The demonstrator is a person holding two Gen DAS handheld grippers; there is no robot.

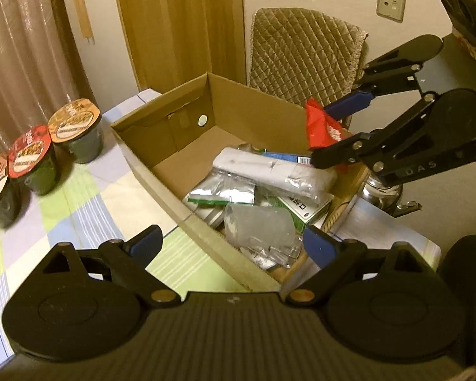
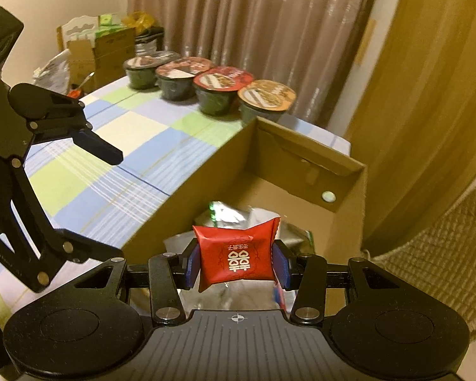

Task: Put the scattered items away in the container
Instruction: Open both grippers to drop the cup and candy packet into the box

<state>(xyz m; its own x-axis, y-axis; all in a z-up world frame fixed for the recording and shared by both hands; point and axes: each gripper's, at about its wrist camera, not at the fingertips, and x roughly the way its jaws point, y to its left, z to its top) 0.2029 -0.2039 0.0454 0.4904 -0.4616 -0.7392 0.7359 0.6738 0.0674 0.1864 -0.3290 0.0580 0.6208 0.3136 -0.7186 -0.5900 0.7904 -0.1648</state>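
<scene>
Red snack packet (image 2: 237, 255), clamped flat between the jaws of the right gripper (image 2: 237, 265), hangs above the near end of the cardboard box (image 2: 349, 187), over the pile already inside it. Just beside that end, the left gripper (image 1: 233, 244) stands with its jaws wide apart and nothing between them, straddling the box's near wall above a clear plastic bag (image 1: 260, 228), foil sachets (image 1: 220, 192) and a white wrapped roll (image 1: 269, 171). The risks, judged from this view: the two grippers are close together over the same corner, so a sideways drift could knock one against the other or catch the thin box wall and shove the box along the checked cloth of the bench (image 2: 89, 171). A release too near the rim could also let the light packet slide off the heaped contents and tumble outside. Farther beyond the box, a row of four lidded noodle cups (image 2: 219, 92) stands on the bench, well apart from both grippers, with curtains (image 2: 254, 31) behind.
</scene>
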